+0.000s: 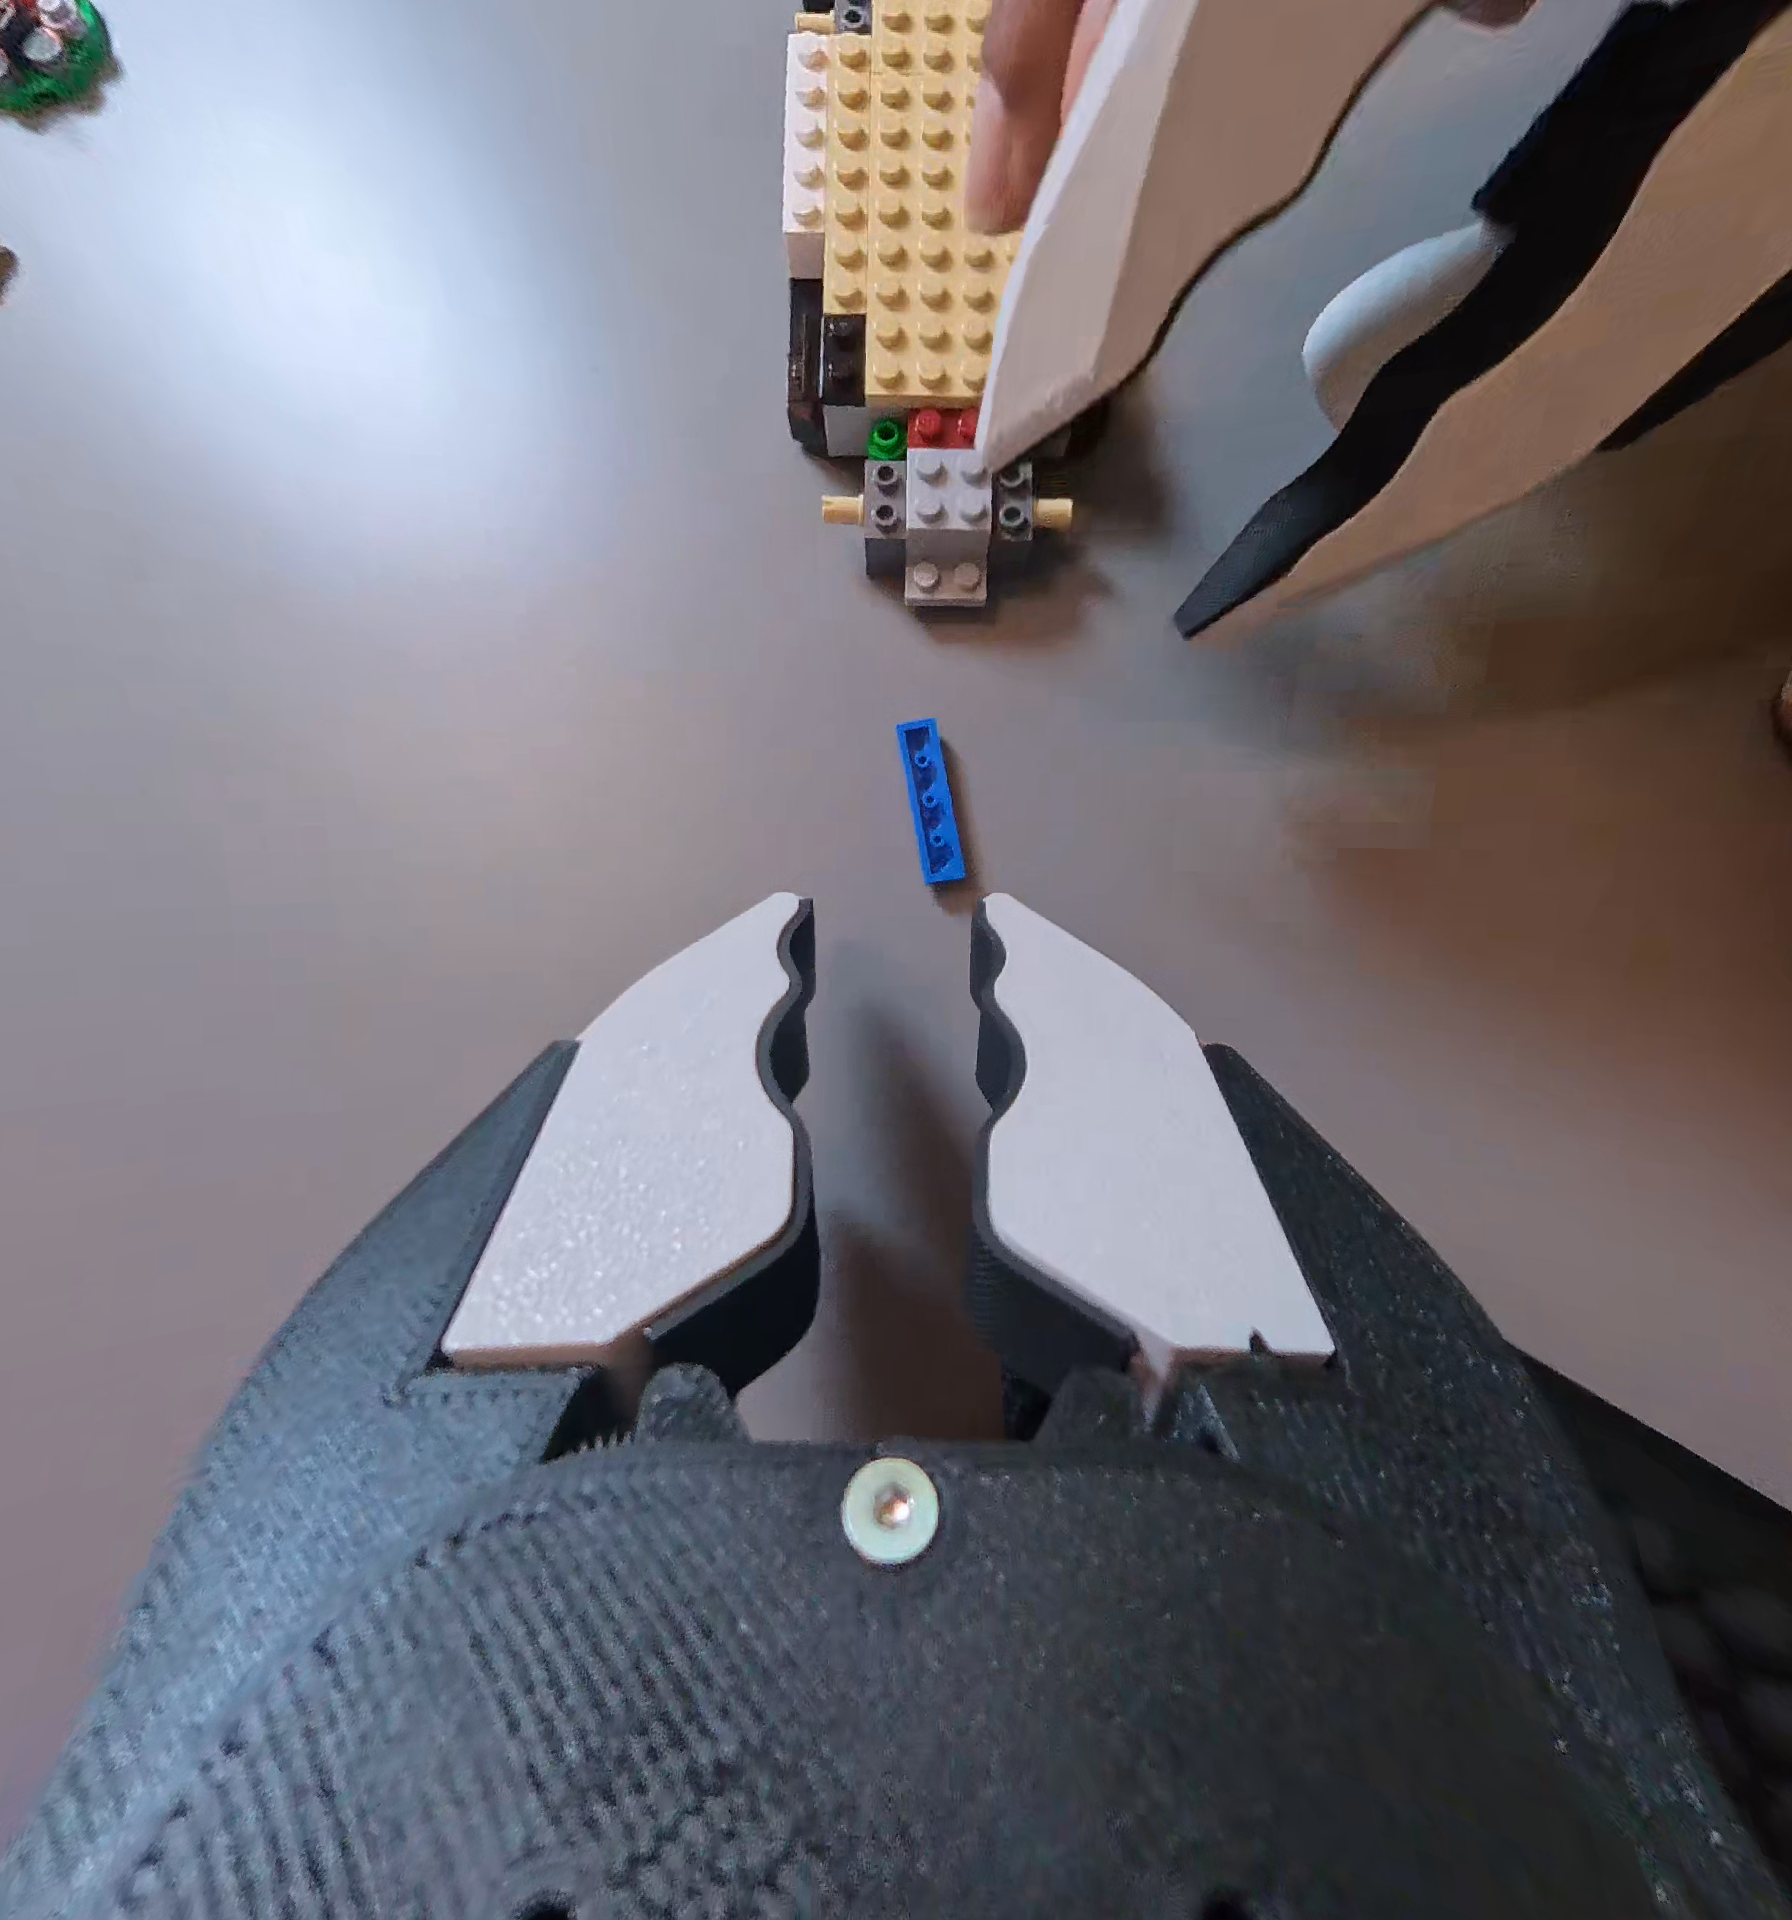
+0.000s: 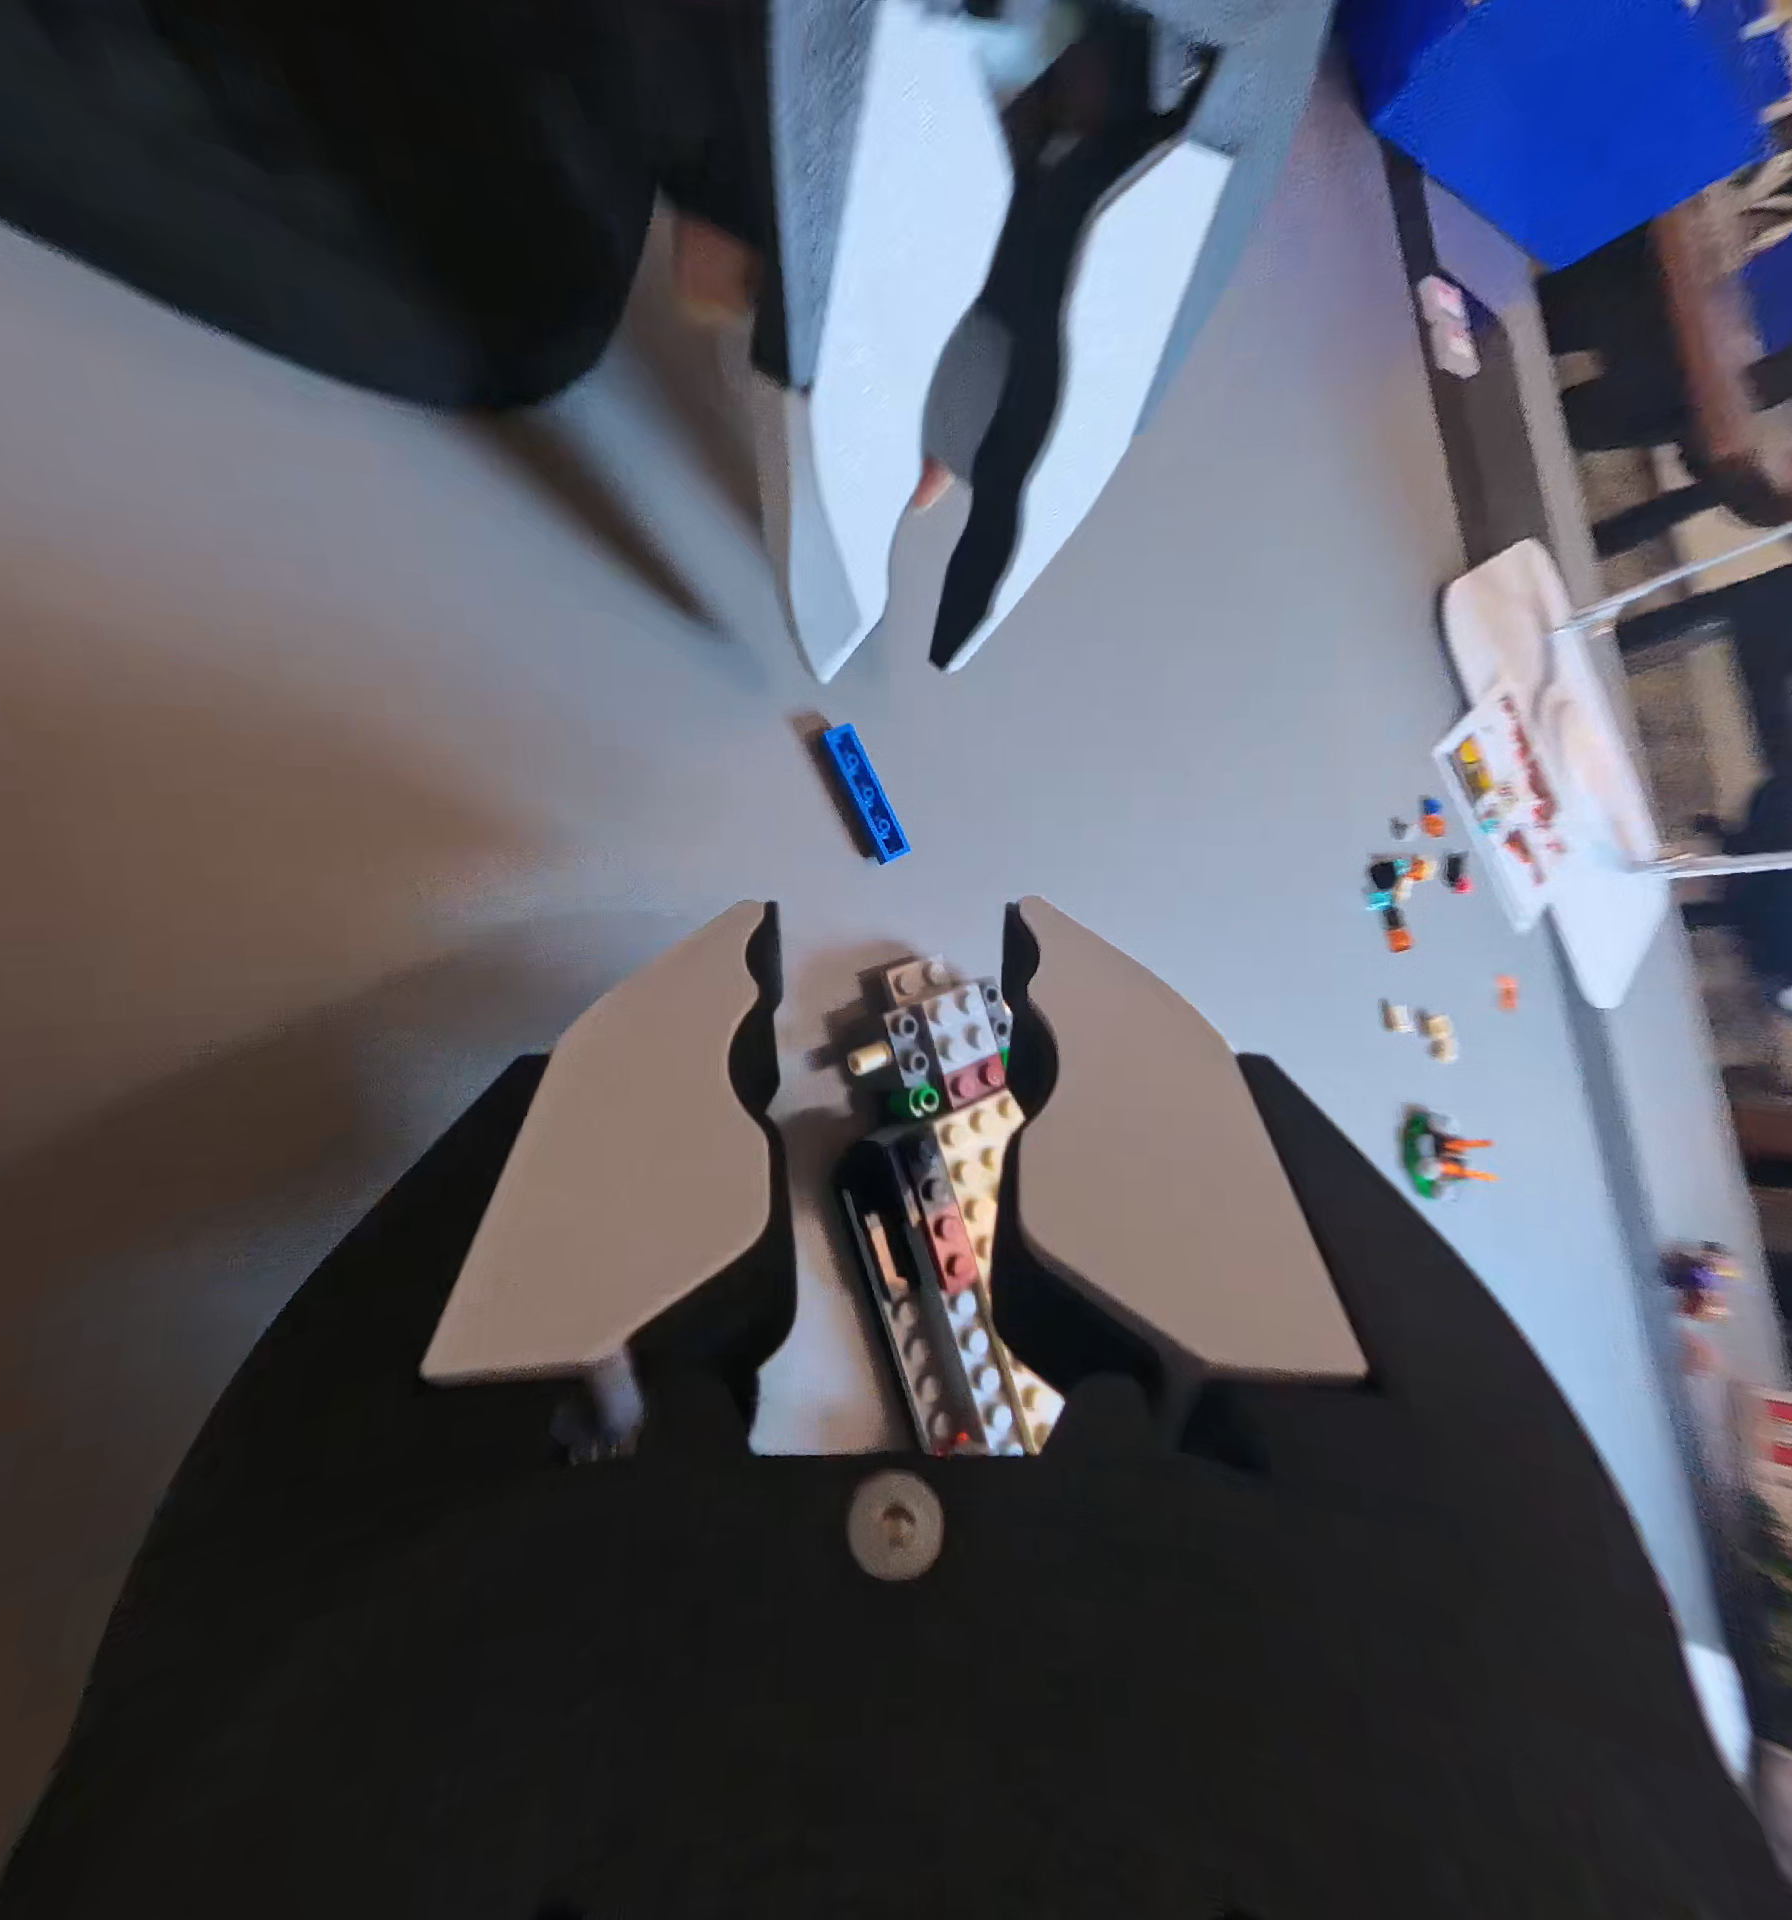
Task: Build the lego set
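Two claws (image 1: 893,904) (image 2: 892,906), one blue plate (image 1: 931,802), one brick model (image 1: 897,260).

Legible text: none on record.

From my remote station I can read no words, numbers, brands or signs in either wrist view. The one printed item I see is a white leaflet (image 2: 1505,821) at the far edge of the grey table (image 2: 1183,727), beside scattered small toy bricks (image 2: 1411,883); it carries red and yellow printing, too blurred and too small for me to make out any character.
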Available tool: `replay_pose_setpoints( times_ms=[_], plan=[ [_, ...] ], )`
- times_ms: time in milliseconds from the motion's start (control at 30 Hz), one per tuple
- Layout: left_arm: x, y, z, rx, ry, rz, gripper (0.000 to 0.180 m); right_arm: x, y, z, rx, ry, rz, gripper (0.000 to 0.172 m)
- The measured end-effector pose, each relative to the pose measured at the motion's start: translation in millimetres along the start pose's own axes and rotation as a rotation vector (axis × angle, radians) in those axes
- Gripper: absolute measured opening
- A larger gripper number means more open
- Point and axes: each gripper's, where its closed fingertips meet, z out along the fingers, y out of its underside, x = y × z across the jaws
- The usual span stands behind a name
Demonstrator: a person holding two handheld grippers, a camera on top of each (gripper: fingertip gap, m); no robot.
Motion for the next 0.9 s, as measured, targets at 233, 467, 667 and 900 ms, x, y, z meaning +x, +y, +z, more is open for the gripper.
replay_pose_setpoints(
  times_ms=[233, 467, 667, 900],
  plan=[
    [10.7, -8.1, 22.3, -0.050, 0.022, 0.025, 0.021, 36.8, 61.7, -30.6, -0.094, -0.208, 0.052, 0.061],
    [7.7, -22.2, 25.8, -0.017, 0.097, -0.014, 0.007, 35.6, 55.5, -22.5, -0.061, -0.347, -0.036, 0.062],
    [10.9, -73.9, -17.3, 0.412, 0.375, -0.328, 0.008, 47.0, -8.9, -16.3, 0.273, -0.229, -0.090, 0.036],
    [16.9, -84.6, -41.2, 0.559, 0.554, -0.464, 0.007, 45.1, -42.8, -24.0, 0.402, -0.194, -0.235, 0.021]
  ],
)
